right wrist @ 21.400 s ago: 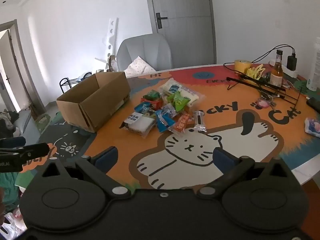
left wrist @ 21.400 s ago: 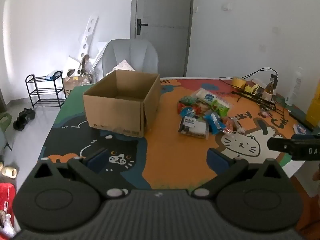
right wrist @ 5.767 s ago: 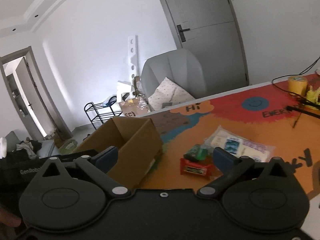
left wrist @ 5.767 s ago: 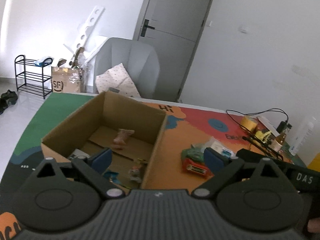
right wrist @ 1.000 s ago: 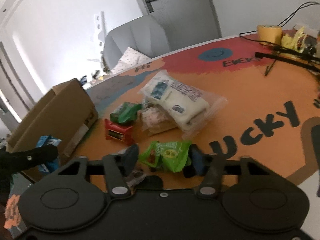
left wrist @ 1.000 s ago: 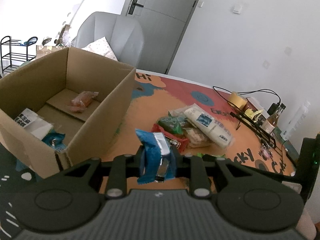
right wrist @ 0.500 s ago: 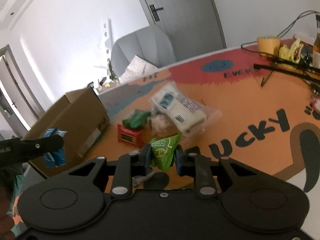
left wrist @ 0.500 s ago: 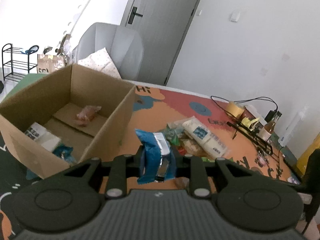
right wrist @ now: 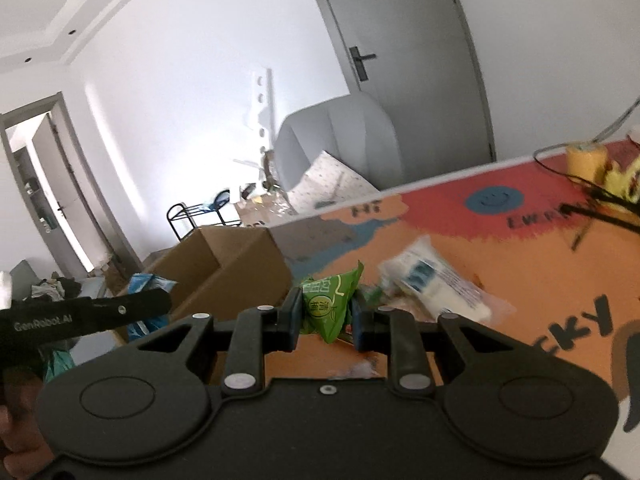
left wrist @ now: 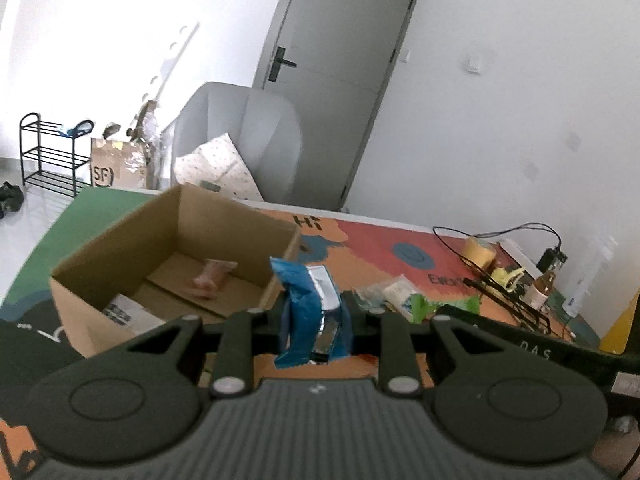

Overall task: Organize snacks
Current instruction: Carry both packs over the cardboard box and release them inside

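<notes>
My left gripper (left wrist: 314, 330) is shut on a blue snack packet (left wrist: 306, 308) and holds it in the air just right of the open cardboard box (left wrist: 176, 260). The box holds a pink packet (left wrist: 210, 276) and a white packet (left wrist: 126, 314). My right gripper (right wrist: 326, 320) is shut on a green snack packet (right wrist: 328, 304), lifted above the table. The green packet also shows in the left wrist view (left wrist: 424, 306). A large white snack bag (right wrist: 436, 284) and other packets lie on the mat. The box (right wrist: 224, 276) sits left in the right wrist view.
A colourful cat mat (right wrist: 500, 240) covers the table. A tape roll (left wrist: 478, 254), cables and a bottle (left wrist: 544, 290) stand at the far right. A grey chair (left wrist: 236, 140) with a cushion stands behind the table, and a black rack (left wrist: 48, 152) on the floor at the left.
Both grippers have risen and moved left towards the box with their packets. The right gripper's green packet is now clear of the table.
</notes>
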`<state>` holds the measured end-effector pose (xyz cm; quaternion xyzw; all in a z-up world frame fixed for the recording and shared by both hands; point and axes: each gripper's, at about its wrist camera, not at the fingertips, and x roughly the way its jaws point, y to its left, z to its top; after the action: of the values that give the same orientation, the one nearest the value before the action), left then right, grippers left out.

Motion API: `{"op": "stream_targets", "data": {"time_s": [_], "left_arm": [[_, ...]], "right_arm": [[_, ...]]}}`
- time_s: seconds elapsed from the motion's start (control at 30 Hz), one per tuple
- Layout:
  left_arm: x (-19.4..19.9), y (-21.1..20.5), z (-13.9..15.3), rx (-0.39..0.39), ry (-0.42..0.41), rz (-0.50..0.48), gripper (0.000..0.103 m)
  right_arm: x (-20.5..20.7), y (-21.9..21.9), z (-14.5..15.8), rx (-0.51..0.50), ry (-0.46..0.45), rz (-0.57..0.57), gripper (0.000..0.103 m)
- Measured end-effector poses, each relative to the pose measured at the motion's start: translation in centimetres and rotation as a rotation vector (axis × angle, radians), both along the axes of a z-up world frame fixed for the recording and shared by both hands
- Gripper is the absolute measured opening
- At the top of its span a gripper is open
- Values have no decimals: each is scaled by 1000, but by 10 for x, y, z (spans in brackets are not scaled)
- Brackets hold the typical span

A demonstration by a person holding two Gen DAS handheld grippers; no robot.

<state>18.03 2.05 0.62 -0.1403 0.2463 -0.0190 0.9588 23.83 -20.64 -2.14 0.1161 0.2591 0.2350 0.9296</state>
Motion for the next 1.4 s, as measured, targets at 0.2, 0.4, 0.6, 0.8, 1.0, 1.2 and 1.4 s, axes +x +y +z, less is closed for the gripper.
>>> {"op": "stream_targets", "data": {"time_s": [0.2, 0.4, 0.6, 0.8, 1.0, 1.2, 1.4], "left_arm": [[-4, 18, 7, 8, -19, 43, 25], [-5, 38, 12, 16, -28, 81, 25], [-1, 60, 10, 10, -24, 125, 25], [5, 75, 4, -10, -4, 151, 25], [7, 85, -3, -37, 11, 132, 41], [-1, 101, -3, -61, 6, 197, 66], [-10, 111, 1, -48, 3, 248, 80]], "right_arm": [[2, 20, 11, 0, -26, 33, 23], [2, 41, 21, 4, -50, 75, 23], [5, 62, 29, 5, -68, 106, 23], [8, 80, 31, 1, -71, 136, 23], [10, 98, 31, 10, -71, 174, 23], [16, 117, 31, 16, -57, 213, 23], [20, 129, 32, 61, -25, 270, 32]]}}
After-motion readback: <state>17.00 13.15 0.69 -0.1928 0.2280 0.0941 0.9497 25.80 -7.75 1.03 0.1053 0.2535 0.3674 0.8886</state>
